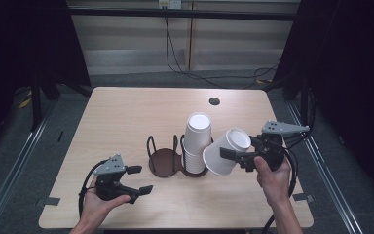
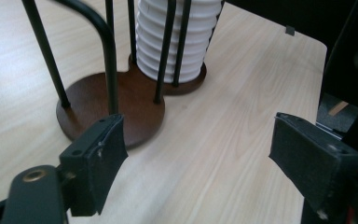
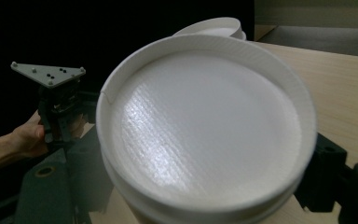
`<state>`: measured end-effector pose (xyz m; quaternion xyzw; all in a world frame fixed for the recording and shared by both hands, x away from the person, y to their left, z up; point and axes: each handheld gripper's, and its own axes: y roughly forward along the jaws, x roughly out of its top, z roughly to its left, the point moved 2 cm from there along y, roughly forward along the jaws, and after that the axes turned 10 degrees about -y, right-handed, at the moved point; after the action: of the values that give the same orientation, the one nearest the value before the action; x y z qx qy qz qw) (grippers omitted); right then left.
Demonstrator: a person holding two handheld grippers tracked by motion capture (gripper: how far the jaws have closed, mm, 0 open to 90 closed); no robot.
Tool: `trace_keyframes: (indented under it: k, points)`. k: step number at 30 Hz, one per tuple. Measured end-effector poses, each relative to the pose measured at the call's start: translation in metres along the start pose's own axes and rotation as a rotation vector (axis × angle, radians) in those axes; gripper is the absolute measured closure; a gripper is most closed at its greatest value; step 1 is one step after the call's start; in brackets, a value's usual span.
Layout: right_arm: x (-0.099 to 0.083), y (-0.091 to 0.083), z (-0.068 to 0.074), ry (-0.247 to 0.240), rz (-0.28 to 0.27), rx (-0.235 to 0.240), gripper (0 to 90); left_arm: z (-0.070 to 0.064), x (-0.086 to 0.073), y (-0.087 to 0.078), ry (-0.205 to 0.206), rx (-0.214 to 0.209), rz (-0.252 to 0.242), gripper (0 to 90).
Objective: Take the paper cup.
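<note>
A brown two-slot cup holder (image 1: 163,162) with black wire posts stands mid-table. Its left slot is empty; its right slot holds a stack of upturned white paper cups (image 1: 197,139). My right gripper (image 1: 232,160) is shut on a single white paper cup (image 1: 225,147), held tilted in the air just right of the stack. In the right gripper view that cup's base (image 3: 205,135) faces the camera. My left gripper (image 1: 139,179) rests open near the front left, apart from the holder. In the left gripper view its jaws stand wide, with the holder base (image 2: 107,107) and cup stack (image 2: 177,42) beyond.
A small black hole (image 1: 214,101) sits near the wooden table's (image 1: 126,112) far edge. Black cables (image 1: 209,78) lie on the floor behind the table. Dark curtains flank both sides. The left gripper and the hand holding it (image 3: 56,102) show far off in the right gripper view.
</note>
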<state>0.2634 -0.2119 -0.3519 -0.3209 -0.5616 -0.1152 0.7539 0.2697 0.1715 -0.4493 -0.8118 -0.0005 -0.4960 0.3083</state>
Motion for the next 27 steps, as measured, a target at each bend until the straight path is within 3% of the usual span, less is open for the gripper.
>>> trace_keyframes:
  k: [5, 9, 16, 25, 27]
  points:
    - [-0.007, 0.009, 0.006, -0.011, 0.024, 0.018, 22.2, -0.003, 0.009, 0.004, 0.009, -0.013, -0.026, 16.1]
    - [-0.017, 0.021, 0.008, -0.008, 0.048, 0.049, 22.2, -0.011, 0.021, 0.015, 0.013, -0.050, -0.032, 17.1]
    - [-0.017, 0.034, 0.014, -0.013, 0.092, 0.068, 22.3, -0.026, 0.039, 0.022, 0.060, -0.090, -0.059, 16.1]
    - [-0.031, 0.058, 0.021, 0.008, 0.099, 0.123, 22.2, -0.035, 0.038, 0.032, 0.090, -0.137, -0.049, 16.2]
    - [-0.032, 0.064, 0.021, 0.004, 0.121, 0.133, 22.3, -0.037, 0.037, 0.032, 0.095, -0.155, -0.065, 15.9]
